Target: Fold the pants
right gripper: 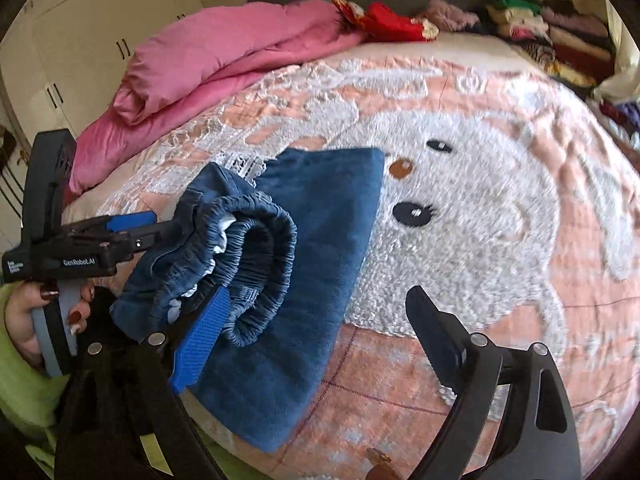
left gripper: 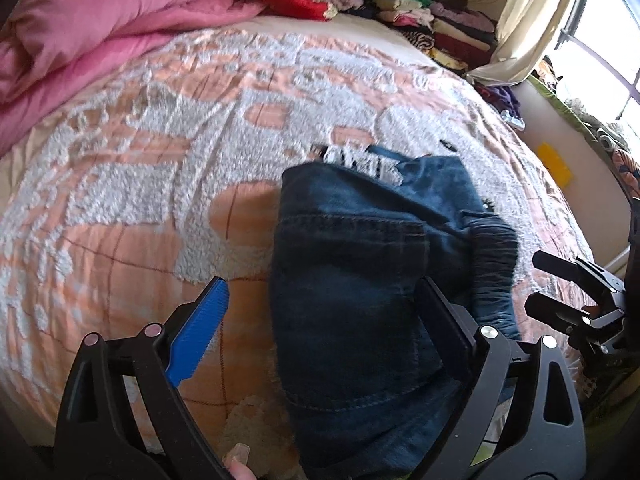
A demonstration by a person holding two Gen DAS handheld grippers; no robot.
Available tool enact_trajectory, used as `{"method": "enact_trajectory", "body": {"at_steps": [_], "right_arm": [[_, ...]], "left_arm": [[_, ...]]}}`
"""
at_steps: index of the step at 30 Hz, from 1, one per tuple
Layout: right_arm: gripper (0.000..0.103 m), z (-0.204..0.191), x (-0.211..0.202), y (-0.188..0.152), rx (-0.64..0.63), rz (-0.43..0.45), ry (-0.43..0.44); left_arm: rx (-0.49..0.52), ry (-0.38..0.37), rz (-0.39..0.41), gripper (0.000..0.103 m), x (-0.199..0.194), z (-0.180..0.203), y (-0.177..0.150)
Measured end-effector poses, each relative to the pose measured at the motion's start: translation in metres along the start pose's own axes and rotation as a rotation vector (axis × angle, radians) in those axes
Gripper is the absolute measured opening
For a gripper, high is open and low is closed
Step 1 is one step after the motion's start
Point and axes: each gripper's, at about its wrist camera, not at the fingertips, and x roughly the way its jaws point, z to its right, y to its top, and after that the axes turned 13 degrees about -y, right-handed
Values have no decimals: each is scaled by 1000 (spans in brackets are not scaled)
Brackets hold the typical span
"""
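Blue denim pants [left gripper: 360,280] lie folded in a bundle on the bed near its front edge, elastic waistband [right gripper: 256,264] curled on top. My left gripper [left gripper: 324,292] is open, its fingers straddling the left part of the bundle. It also shows in the right wrist view [right gripper: 160,228], its tips at the waistband. My right gripper [right gripper: 316,304] is open and empty, its blue left pad [right gripper: 204,332] touching the waistband, its right finger over bare blanket. It shows at the right edge of the left wrist view [left gripper: 560,284].
The bed carries a peach and white fleece blanket with a cartoon face [right gripper: 440,208]. A pink duvet [left gripper: 100,28] lies at the back left. Stacks of folded clothes [left gripper: 440,20] stand at the back right. A window [left gripper: 600,52] is to the right.
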Motion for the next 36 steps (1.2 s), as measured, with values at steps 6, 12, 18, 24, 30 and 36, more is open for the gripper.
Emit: {"method": "enact_trajectory", "body": {"at_steps": [6,12,18,24,30,36], "right_arm": [[79,-4,26,-1,15,-66,58],[80,-9,40,2,18,-58,100],[23,-16,37,10,-19,-28,188],[17,-26,12,28,-76,64,169],[17,-29,4,59,-102,134,145],[17,-24,14,83,-100,158,115]], "left_arm": [[-29,-27,-22,87,14,-5,-2],[-5,-46,-27,87,23,-1,-1],[13,-81,-25,49,23,9,2],[23,-92,5,35,9,15,16],[54,-69,74,33,-1,24,46],[47,-55,99,33,7,21,73]]}}
